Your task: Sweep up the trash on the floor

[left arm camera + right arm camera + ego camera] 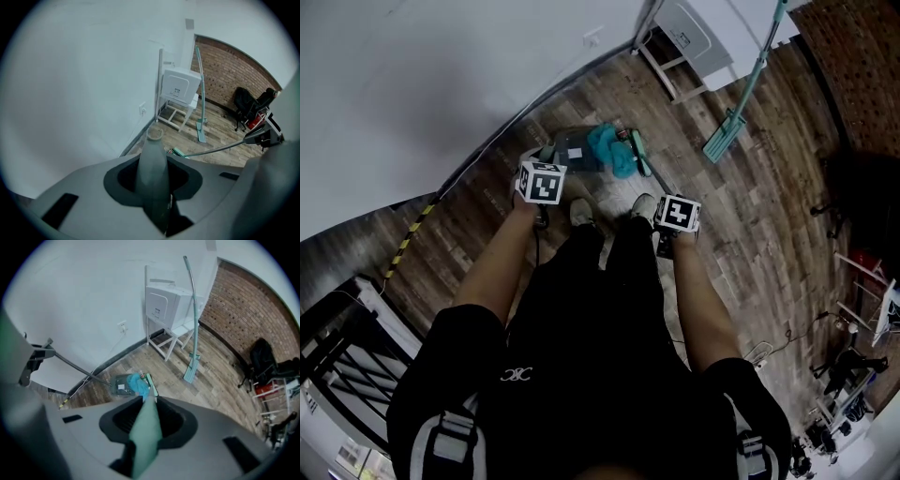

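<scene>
A grey dustpan point(574, 150) point(120, 386) lies on the wooden floor near the wall, with crumpled blue trash point(607, 147) point(136, 382) on it. A green broom head point(637, 155) point(150, 380) point(178, 152) rests against the trash's right side. My left gripper point(541, 181) point(157, 201) is shut on the grey dustpan handle point(153, 164), whose thin rod point(75, 365) runs down to the pan. My right gripper point(677, 214) point(143, 446) is shut on the teal broom handle point(146, 425). Both grippers are held above the person's shoes point(581, 212).
A white cabinet point(703, 37) point(178, 86) point(164, 305) stands by the wall, and a teal mop point(739, 103) point(200, 124) point(191, 357) leans beside it. A black office chair point(243, 103) point(262, 357) and stands sit at right. A black rack point(347, 356) is at lower left.
</scene>
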